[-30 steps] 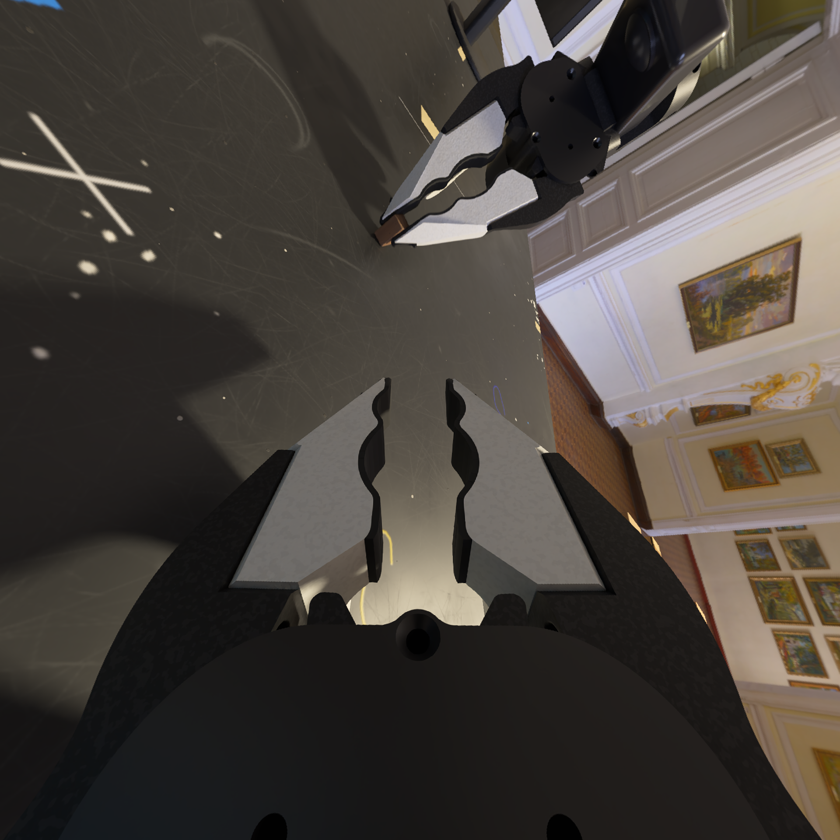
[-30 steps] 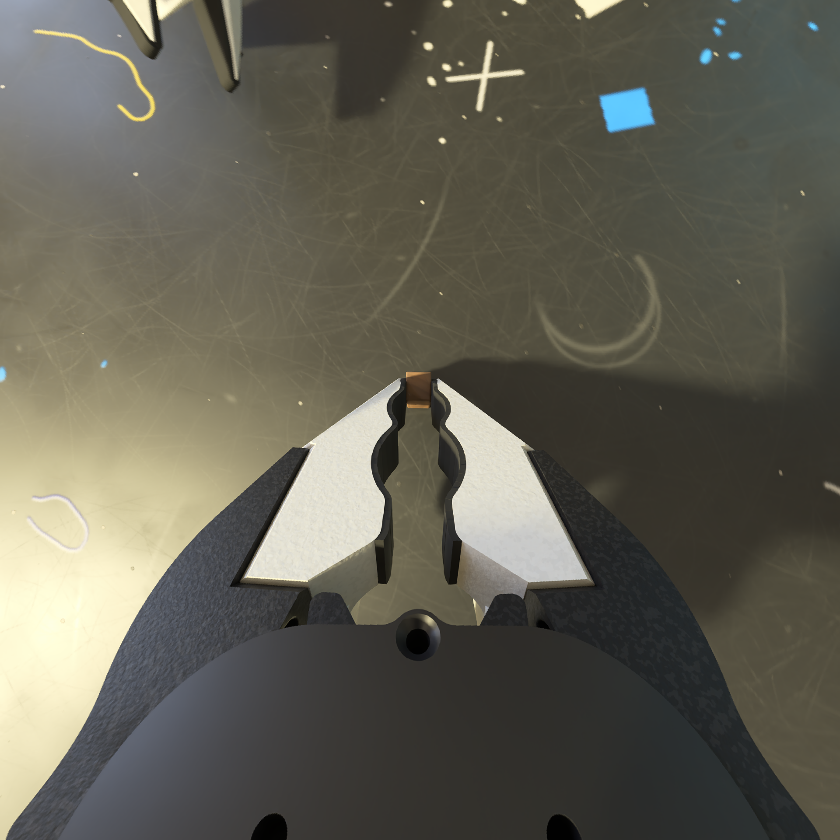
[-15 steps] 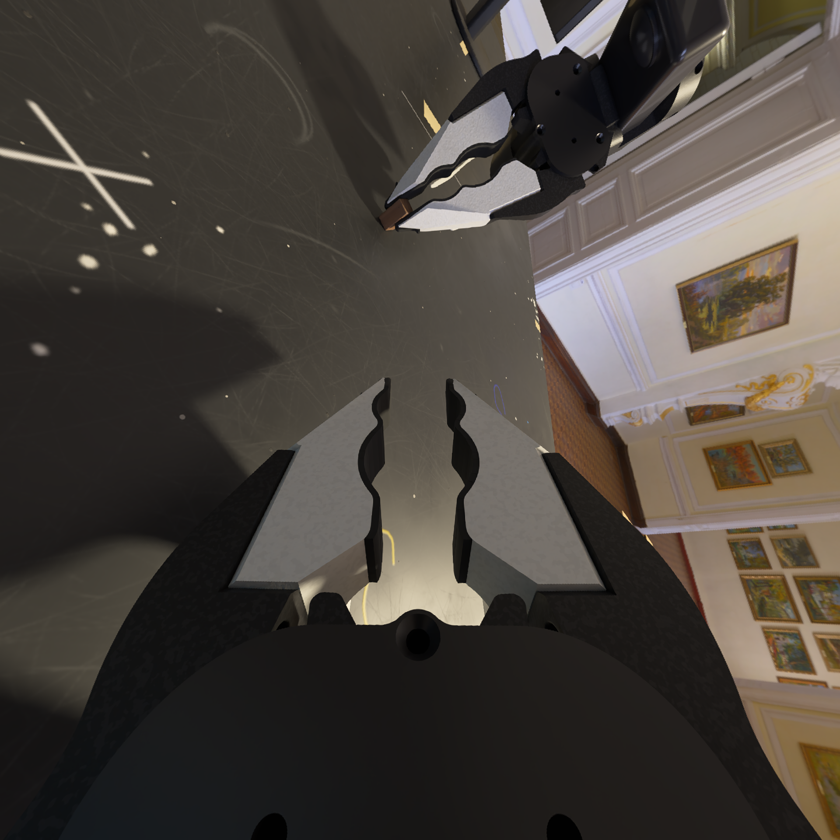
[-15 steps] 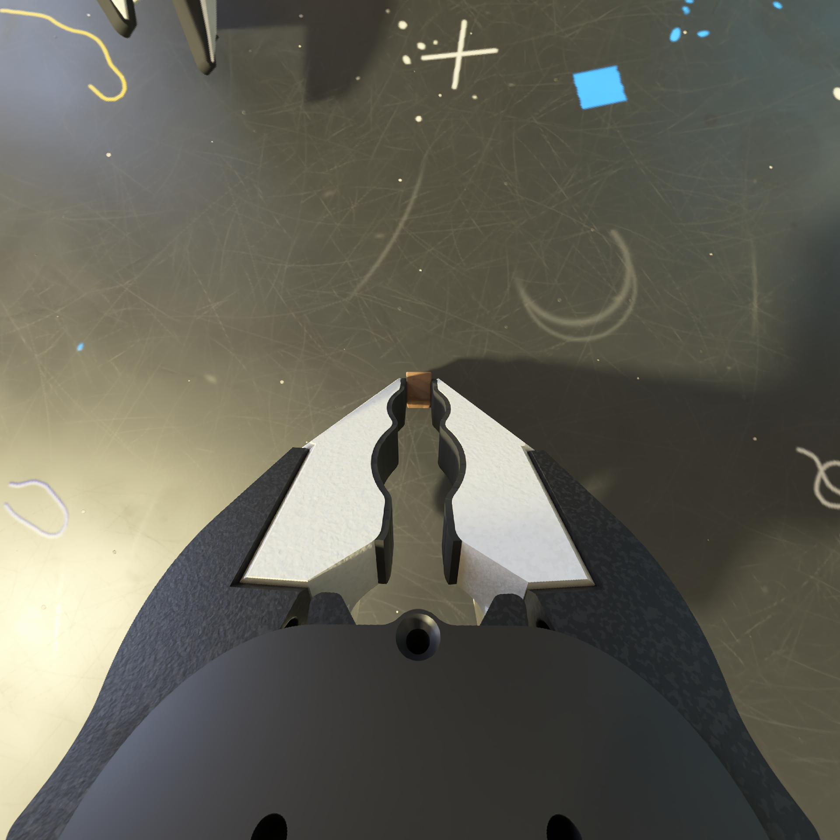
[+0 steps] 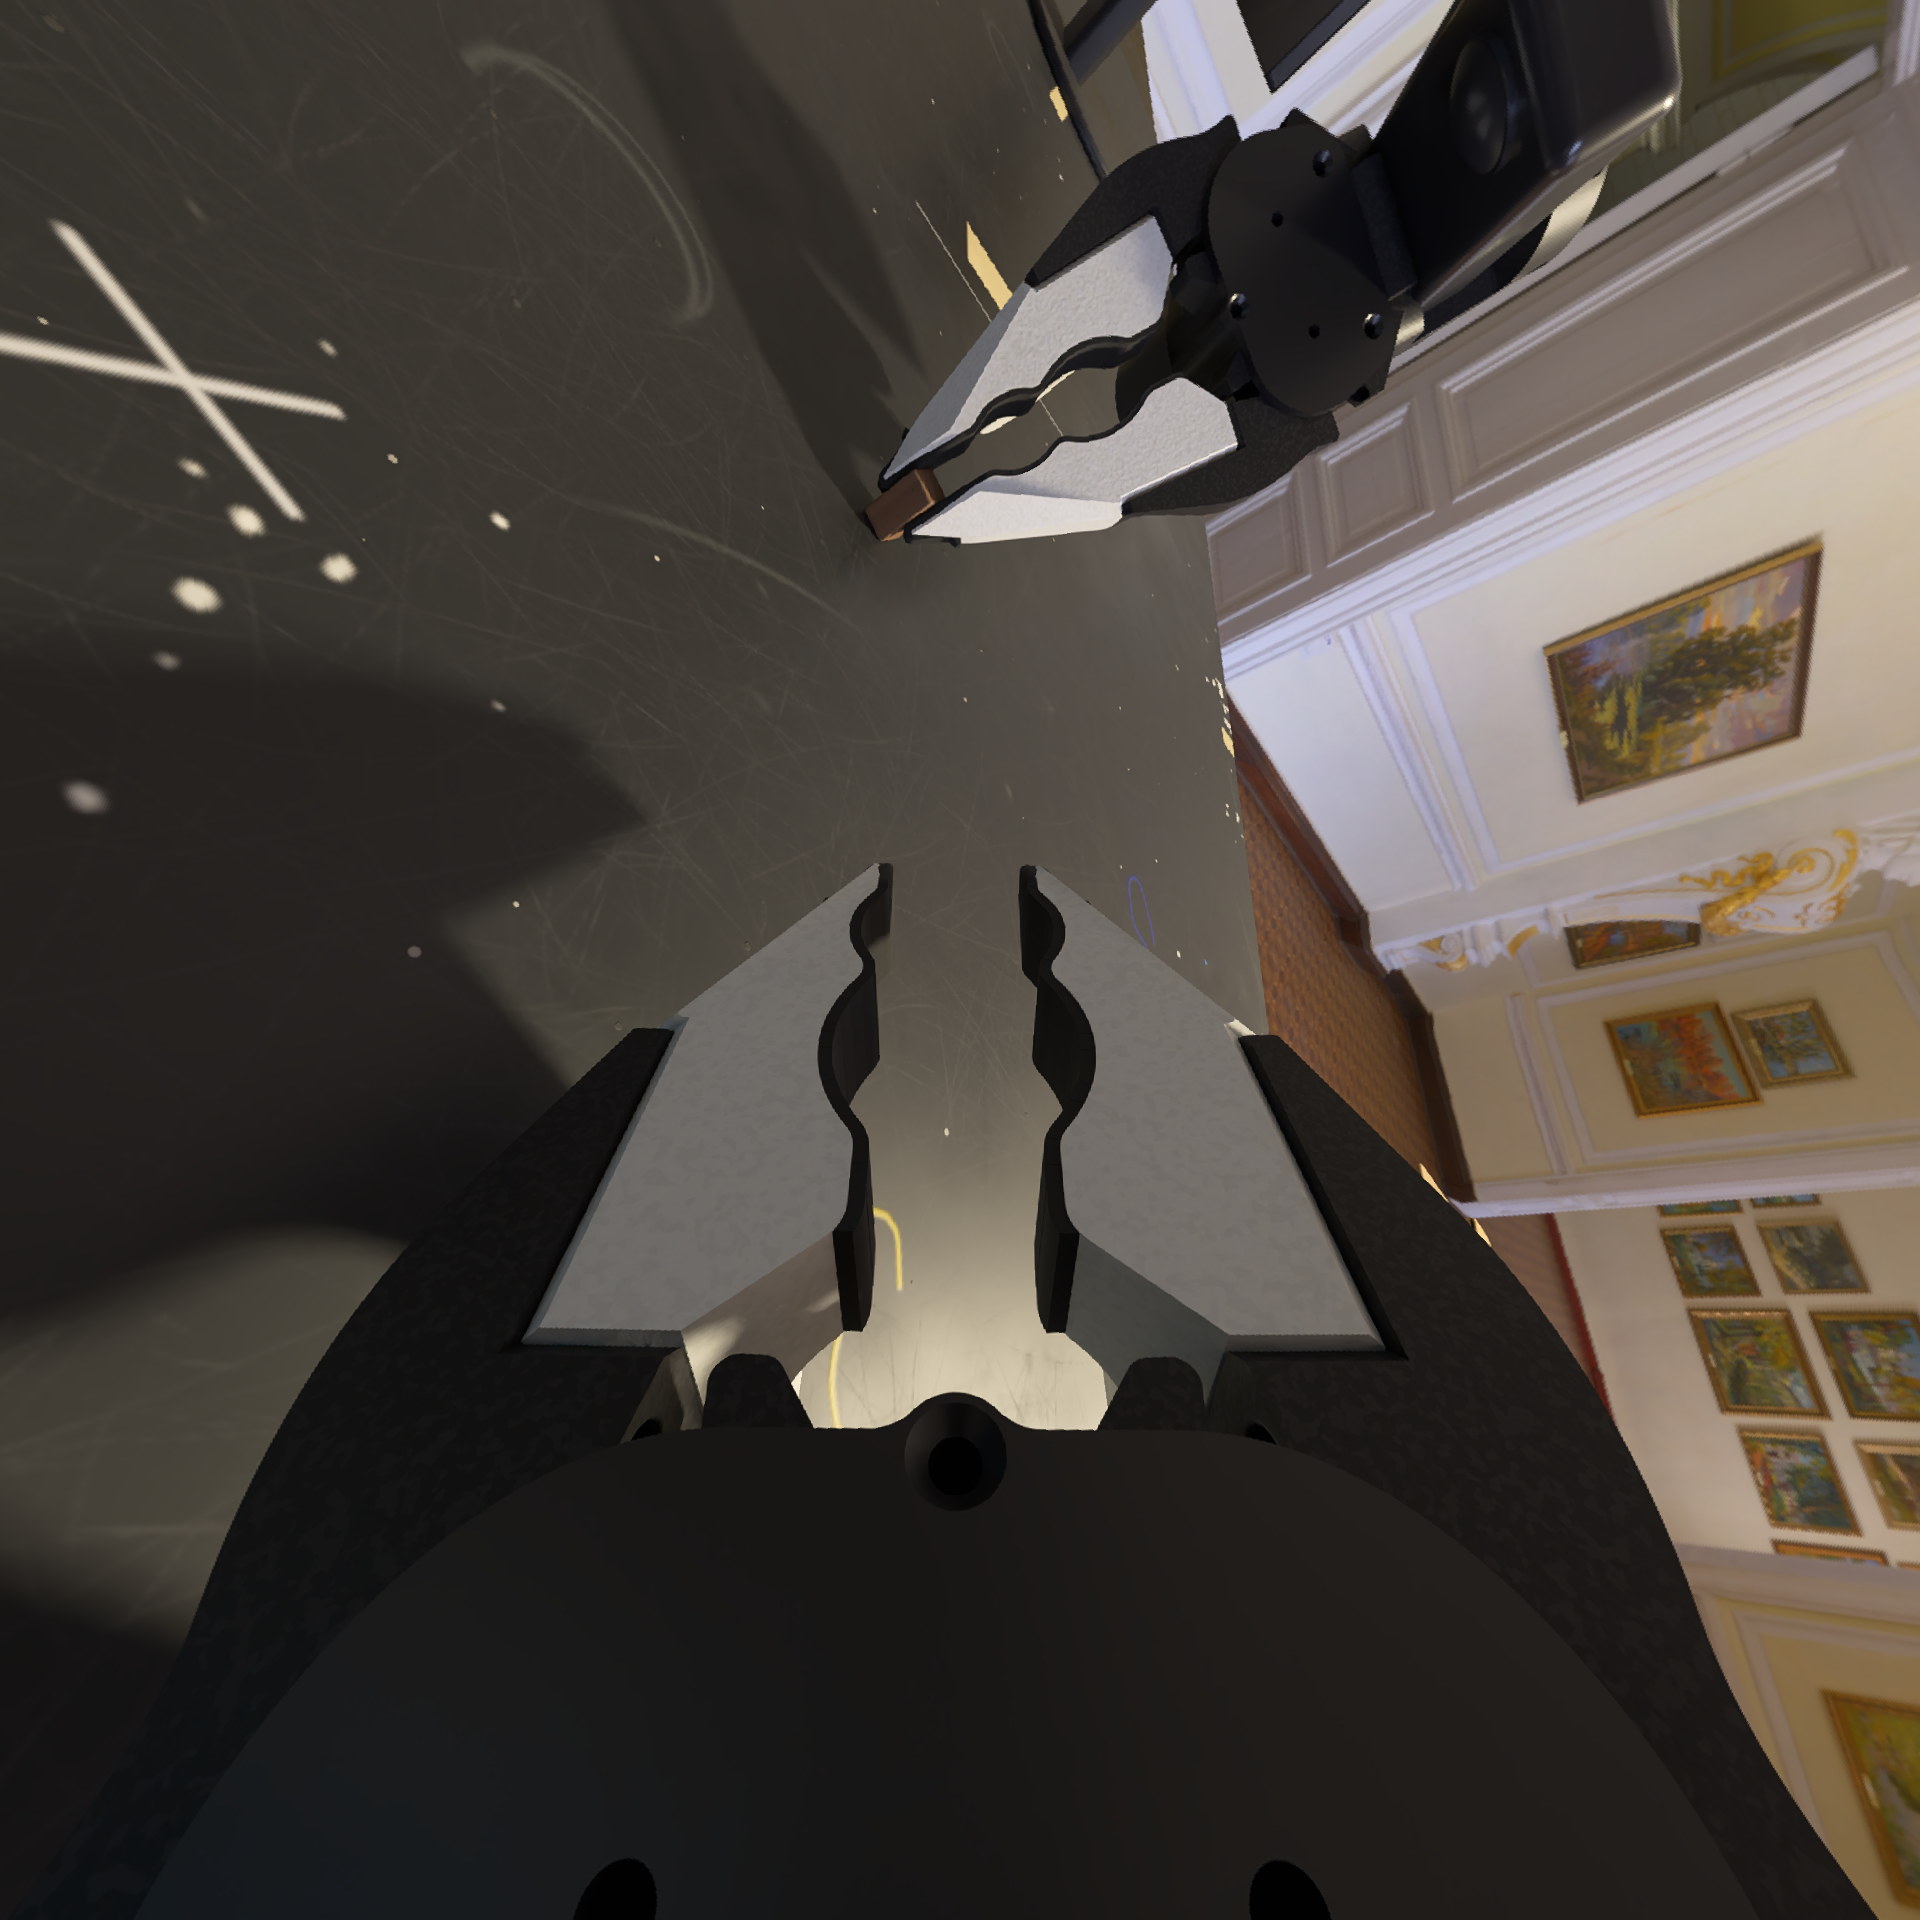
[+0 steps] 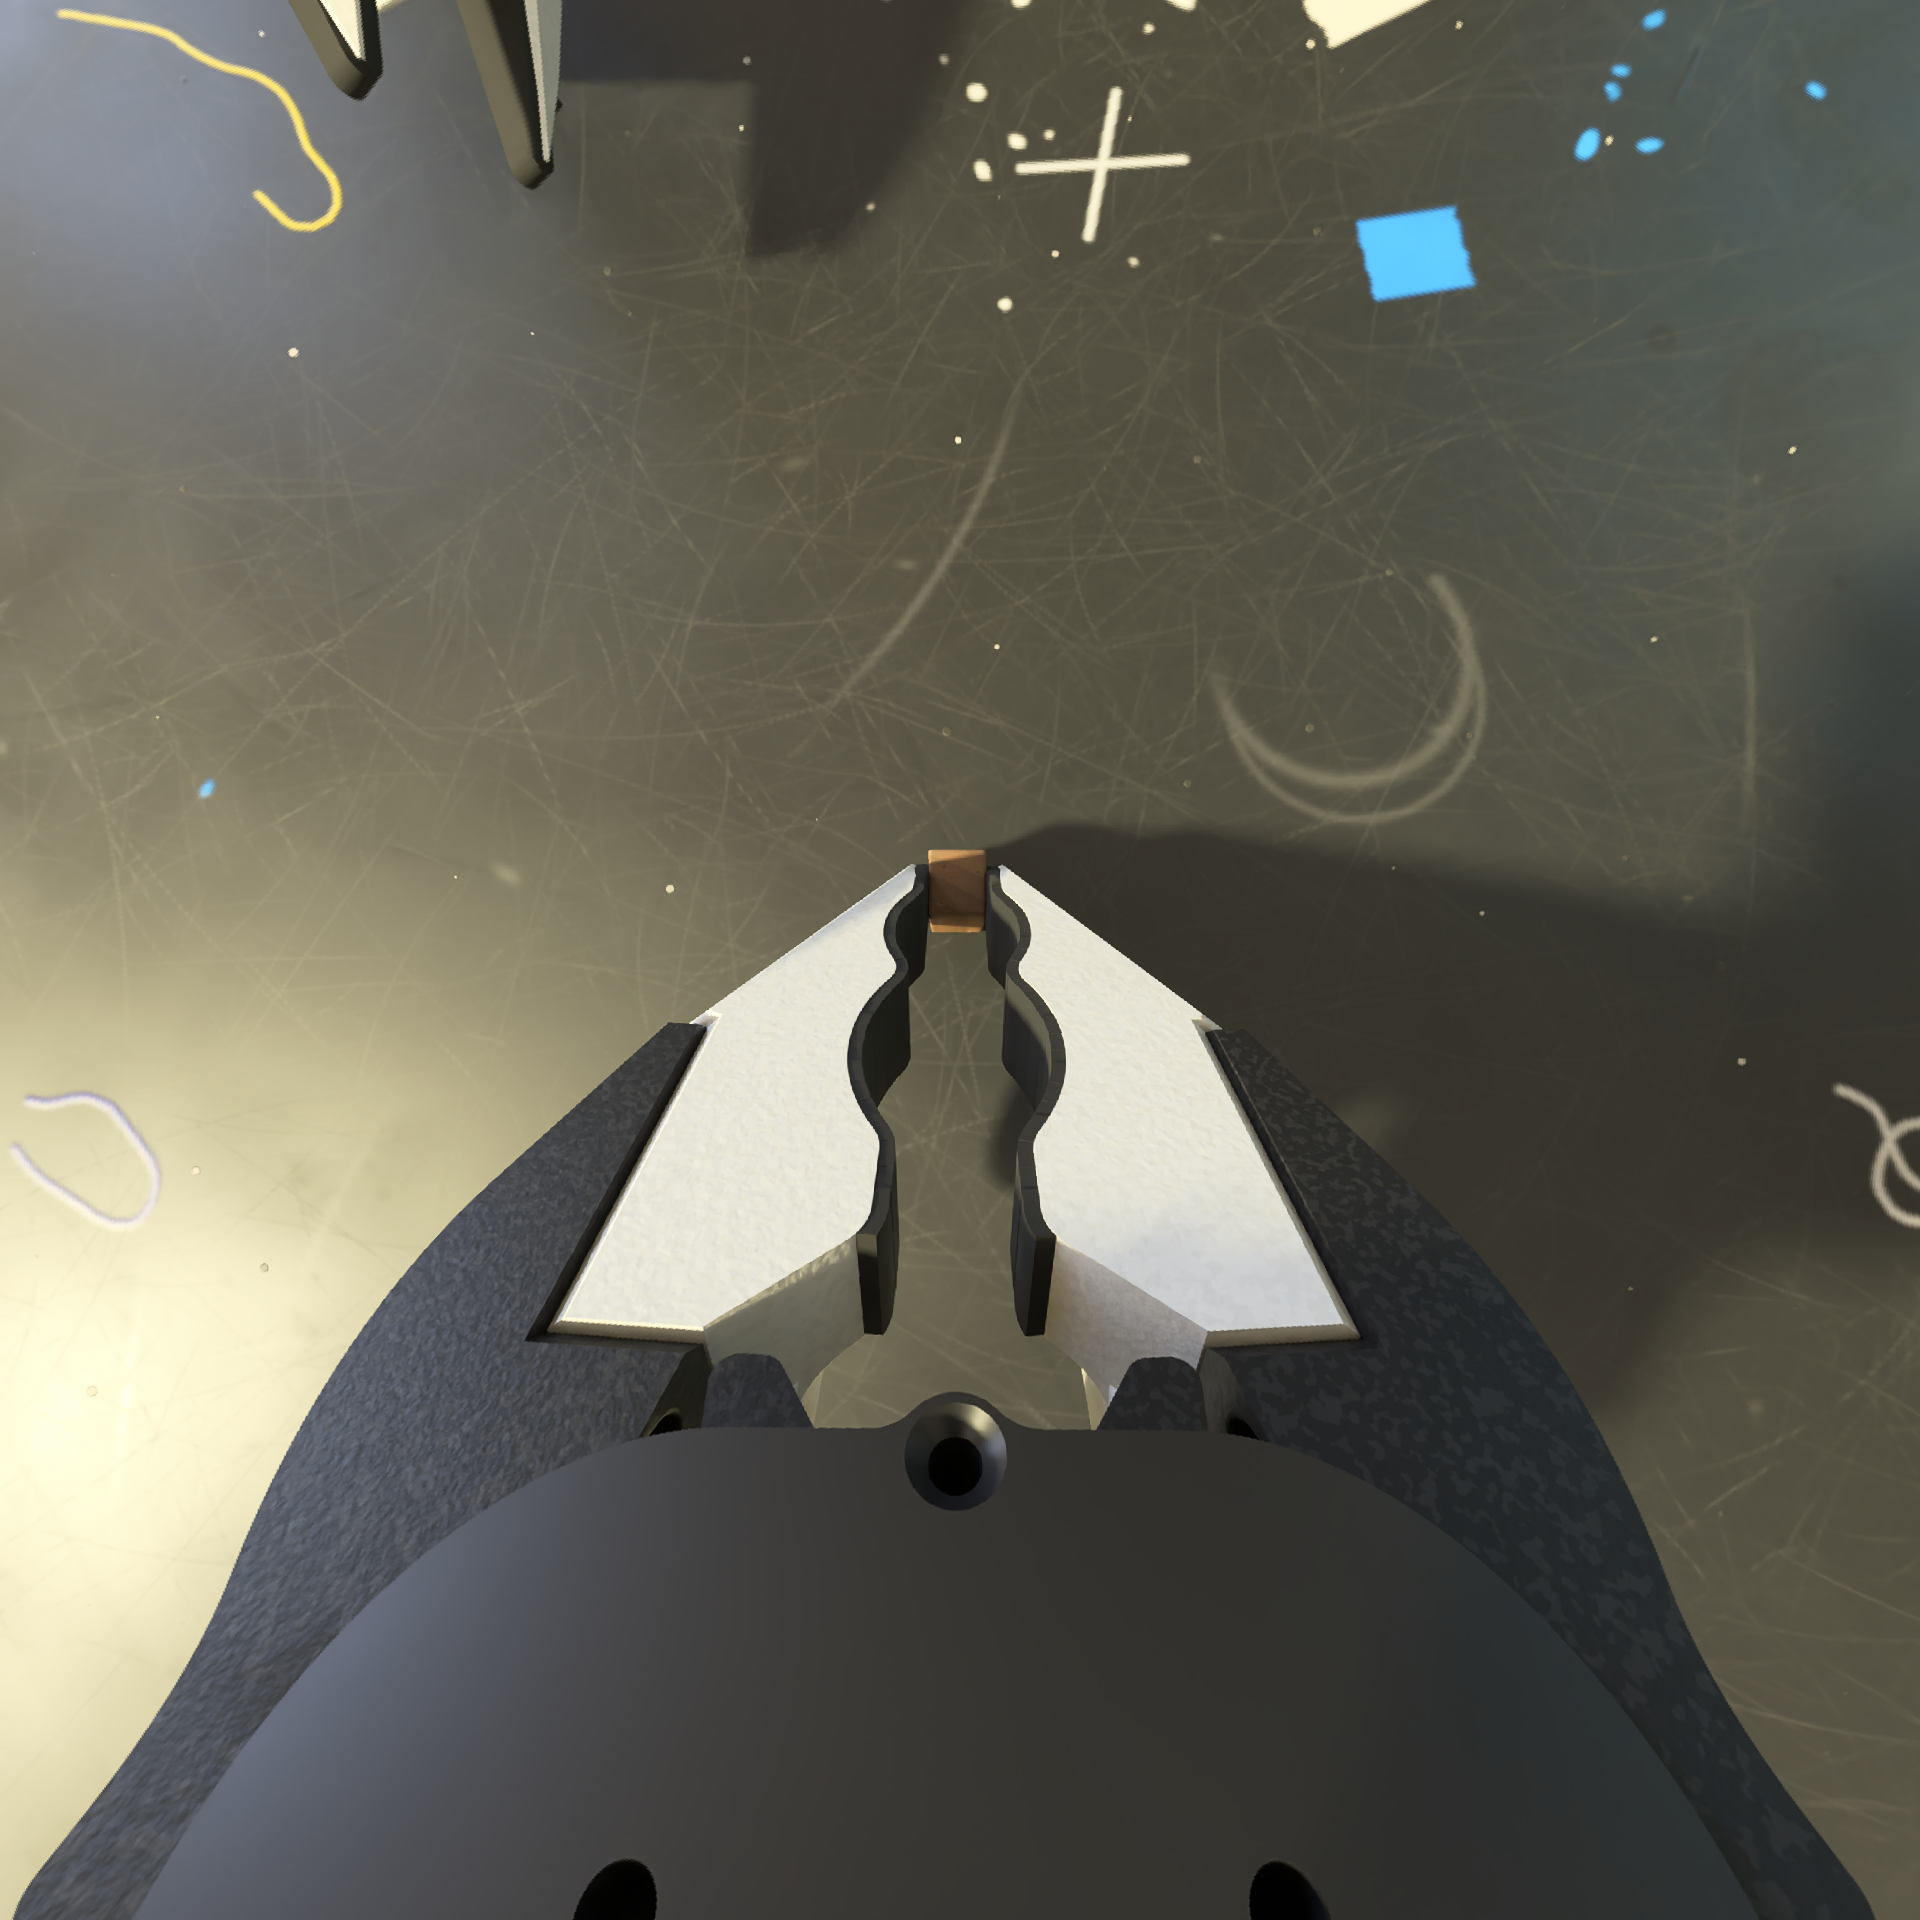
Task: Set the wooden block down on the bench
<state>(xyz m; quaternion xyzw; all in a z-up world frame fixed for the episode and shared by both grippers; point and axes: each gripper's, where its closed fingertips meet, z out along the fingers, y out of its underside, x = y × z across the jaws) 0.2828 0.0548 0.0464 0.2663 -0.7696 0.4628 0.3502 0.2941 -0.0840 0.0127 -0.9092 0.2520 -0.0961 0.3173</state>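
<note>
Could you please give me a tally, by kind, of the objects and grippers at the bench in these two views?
Wooden block: 1, pinched at the tips of the right gripper.
Grippers: 2, the right gripper and the left gripper, whose jaws stand apart with nothing between them.
Bench: 1, dark and scratched.
Blue square patch on the bench: 1.
Total: 5.

A white chalk cross (image 6: 1101, 163), a blue square patch (image 6: 1415, 252), a yellow squiggle (image 6: 281, 135) and pale curved scuffs (image 6: 1361, 727) mark the dark surface, while framed paintings (image 5: 1683, 670) hang on cream panelled walls (image 5: 1455, 644) beyond.
</note>
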